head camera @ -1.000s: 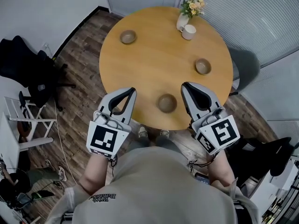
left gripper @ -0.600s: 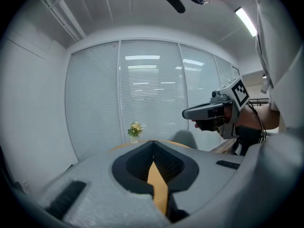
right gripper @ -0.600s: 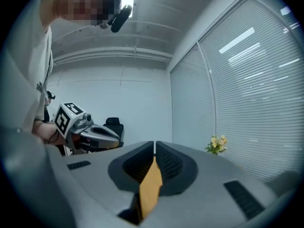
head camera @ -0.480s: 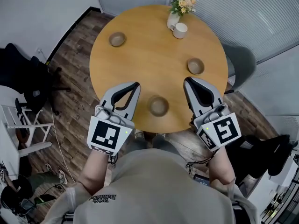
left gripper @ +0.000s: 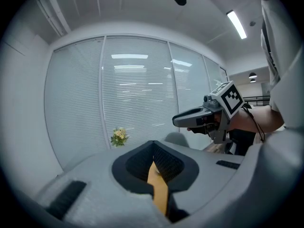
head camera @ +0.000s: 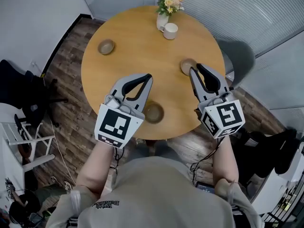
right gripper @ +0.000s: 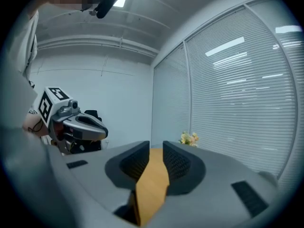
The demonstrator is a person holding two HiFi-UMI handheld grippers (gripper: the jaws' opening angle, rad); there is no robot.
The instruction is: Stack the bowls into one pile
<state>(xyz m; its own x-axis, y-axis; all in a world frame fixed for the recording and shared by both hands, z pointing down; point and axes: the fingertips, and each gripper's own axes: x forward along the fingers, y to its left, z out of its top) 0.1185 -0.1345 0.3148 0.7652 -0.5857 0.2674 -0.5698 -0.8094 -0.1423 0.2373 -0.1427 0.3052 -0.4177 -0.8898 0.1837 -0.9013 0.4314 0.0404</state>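
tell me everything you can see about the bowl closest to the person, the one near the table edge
The nearest bowl is small, round and brown, darker inside; whether it is ceramic or wood I cannot tell. It stands upright and looks empty, on the round wooden table close to its near edge. It is alone, well apart from the far bowl and the right bowl. The left tool hangs beside it in the head view; no contact shows.

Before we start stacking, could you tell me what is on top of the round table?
Three separate bowls: the far-left bowl, the near bowl and the right bowl; also a white mug and a vase of flowers. The right claw covers part of the right bowl.
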